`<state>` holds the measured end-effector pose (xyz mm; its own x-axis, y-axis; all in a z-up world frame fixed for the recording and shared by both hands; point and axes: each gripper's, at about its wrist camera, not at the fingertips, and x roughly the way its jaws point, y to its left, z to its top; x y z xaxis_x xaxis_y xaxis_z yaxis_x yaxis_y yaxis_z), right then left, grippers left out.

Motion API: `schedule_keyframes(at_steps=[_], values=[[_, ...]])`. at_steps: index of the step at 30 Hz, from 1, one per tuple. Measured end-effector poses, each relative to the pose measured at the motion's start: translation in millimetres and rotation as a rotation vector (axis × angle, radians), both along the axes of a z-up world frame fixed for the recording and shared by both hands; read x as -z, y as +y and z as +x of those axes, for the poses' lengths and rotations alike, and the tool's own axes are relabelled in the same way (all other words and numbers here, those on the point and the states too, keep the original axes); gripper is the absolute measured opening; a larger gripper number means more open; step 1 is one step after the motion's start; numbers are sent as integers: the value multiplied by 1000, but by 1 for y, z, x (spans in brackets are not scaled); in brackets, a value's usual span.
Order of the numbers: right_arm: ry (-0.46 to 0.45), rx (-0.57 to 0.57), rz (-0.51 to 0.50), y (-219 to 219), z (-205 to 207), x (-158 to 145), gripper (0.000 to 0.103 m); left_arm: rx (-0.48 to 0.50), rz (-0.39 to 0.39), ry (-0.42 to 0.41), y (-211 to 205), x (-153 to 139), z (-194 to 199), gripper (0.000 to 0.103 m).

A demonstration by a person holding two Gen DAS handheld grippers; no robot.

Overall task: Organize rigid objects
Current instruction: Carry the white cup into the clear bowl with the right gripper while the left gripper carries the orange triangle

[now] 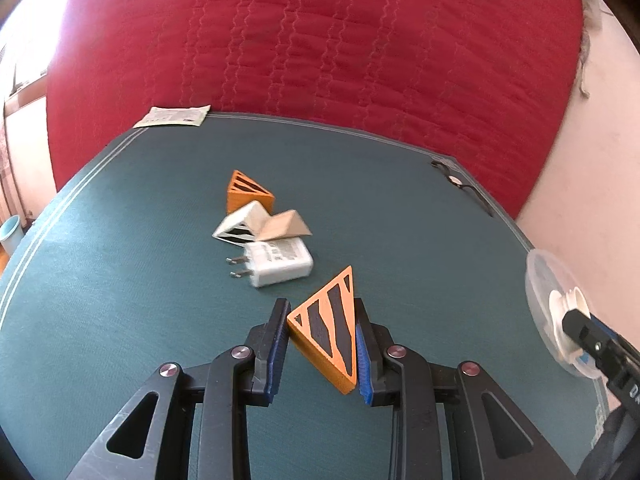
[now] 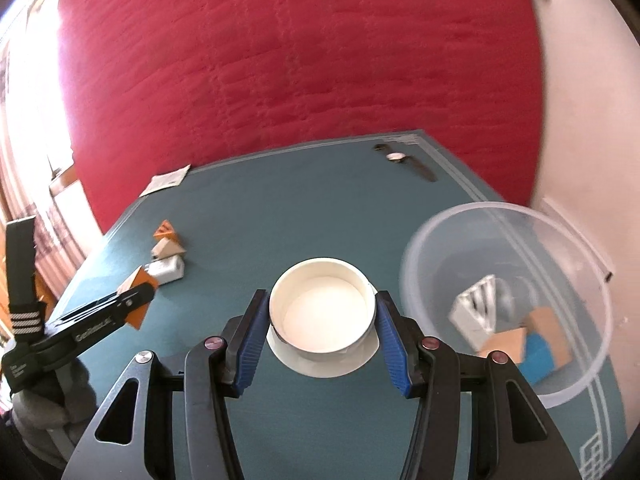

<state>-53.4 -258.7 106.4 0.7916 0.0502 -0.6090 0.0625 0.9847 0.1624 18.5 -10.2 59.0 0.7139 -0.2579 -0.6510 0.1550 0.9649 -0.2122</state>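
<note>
Two sets of jaws are gripping: the left gripper [image 1: 322,344] clamps an orange triangular block [image 1: 329,330] low over the teal surface [image 1: 120,280] — the right gripper [image 2: 322,338] squeezes a white round container [image 2: 323,312]. Just beyond lie a white charger [image 1: 278,262], two more blocks, and a clear bowl [image 2: 508,304] holding several pieces

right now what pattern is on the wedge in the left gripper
Orange wedge with black stripes on its face; clearest in the left wrist view.
</note>
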Motion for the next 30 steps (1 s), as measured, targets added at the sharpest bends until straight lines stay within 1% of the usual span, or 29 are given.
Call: schedule_keyframes(at_steps=[9,16,22,30], values=[[7,116,-7,-51,-14,3,53,69,8,7,-31,-4,-9,31],[1,177,-11,-78,-20,4,53,98,24,10,-46,-4,-13,31],[-6,254,-12,-105,-24,5,54,116,40,12,-55,-5,-16,31],[23,347,-16,-142,-23,17,54,149,48,18,-70,-5,-17,31]])
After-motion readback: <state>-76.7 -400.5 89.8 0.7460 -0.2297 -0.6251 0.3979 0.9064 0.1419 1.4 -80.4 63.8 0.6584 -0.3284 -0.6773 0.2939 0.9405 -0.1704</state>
